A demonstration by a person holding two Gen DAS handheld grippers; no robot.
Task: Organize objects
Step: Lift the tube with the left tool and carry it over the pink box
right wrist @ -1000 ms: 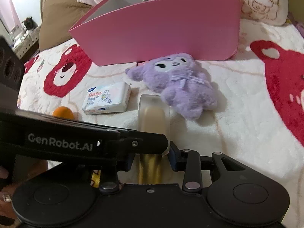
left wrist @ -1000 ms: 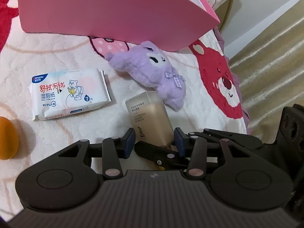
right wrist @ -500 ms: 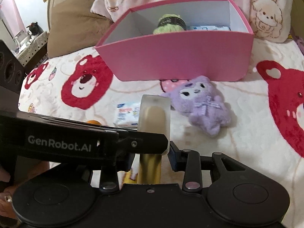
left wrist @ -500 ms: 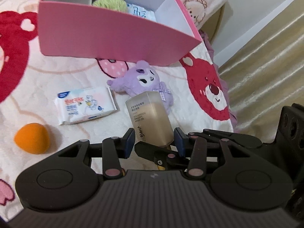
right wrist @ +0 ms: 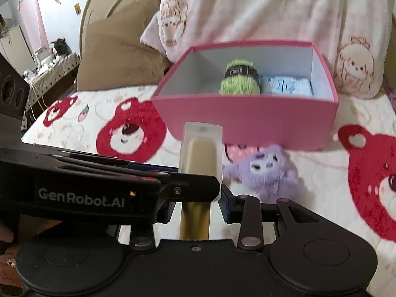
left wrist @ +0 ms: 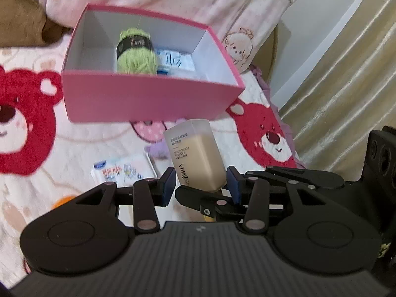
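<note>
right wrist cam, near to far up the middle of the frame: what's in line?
Gripper → foundation bottle held in it → pink box front wall → green yarn inside the box → pink bedding behind the box.

Bottle (left wrist: 195,158): "NO WEAR LASTING FOUNDATION"; left gripper (right wrist: 195,193): "GenRobot.AI".

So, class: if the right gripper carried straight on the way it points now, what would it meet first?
Probably the near wall of the pink box, which lies directly beyond the bottle that the right gripper holds. Depth is hard to judge; it might meet the blanket first.
</note>
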